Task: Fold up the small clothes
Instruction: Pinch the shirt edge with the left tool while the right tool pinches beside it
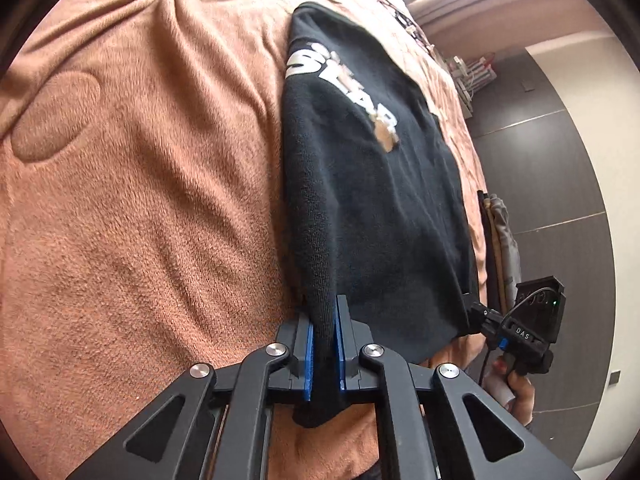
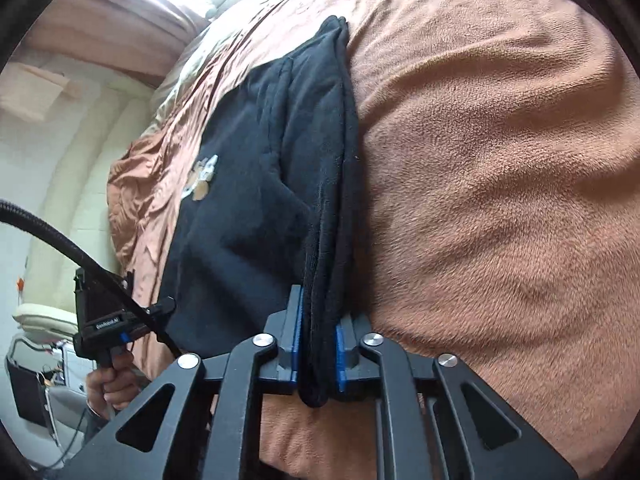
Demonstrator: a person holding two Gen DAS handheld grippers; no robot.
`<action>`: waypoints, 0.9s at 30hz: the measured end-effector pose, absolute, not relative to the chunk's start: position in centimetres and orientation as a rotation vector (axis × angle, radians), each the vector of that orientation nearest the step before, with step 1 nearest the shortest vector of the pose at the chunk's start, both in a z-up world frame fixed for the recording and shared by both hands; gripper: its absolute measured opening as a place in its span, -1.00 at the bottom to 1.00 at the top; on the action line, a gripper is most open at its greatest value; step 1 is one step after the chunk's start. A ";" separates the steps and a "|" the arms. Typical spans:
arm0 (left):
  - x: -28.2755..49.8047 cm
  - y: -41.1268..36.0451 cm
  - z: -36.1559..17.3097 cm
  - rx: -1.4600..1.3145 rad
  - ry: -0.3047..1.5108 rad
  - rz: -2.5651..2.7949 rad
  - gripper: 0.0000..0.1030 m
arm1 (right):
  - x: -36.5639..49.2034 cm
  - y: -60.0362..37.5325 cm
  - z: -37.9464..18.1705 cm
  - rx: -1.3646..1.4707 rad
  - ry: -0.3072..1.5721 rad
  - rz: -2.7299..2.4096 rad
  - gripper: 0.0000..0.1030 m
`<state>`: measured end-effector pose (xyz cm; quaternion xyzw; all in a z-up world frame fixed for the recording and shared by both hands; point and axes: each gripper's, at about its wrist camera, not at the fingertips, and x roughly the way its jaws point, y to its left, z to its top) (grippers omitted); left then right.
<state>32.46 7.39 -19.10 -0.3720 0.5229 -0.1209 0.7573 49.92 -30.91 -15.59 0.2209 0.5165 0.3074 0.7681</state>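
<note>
1. Looking through the left wrist view: left gripper is clamped nearly shut on the near left corner of the black top, a wad of cloth bunched between the blue pads.
2. Top lies flat on the brown blanket, near its right edge. Soft knit, light, limp; I'd expect it to sag between grips, so hold corners or hem, not mid-panel.
3. Print on the chest is white lettering, blurred; can't read it. Right gripper at the other near corner shows "DAS" on its body.
4. Right wrist view: right gripper is likewise closed tight on a thick folded edge of the top; several layers in the bite, so slip risk looks low.
5. Left gripper has a label, too small to read.
</note>
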 end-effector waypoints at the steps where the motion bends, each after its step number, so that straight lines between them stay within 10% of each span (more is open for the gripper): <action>1: 32.4 7.6 -18.8 -0.816 1.132 -0.273 -0.85 | 49.7 -30.7 -15.0 0.472 1.108 0.668 -0.84; 27: 23.2 12.3 -15.0 -0.738 1.104 -0.331 -0.86 | 45.2 -25.1 -16.3 0.414 1.165 0.881 -0.86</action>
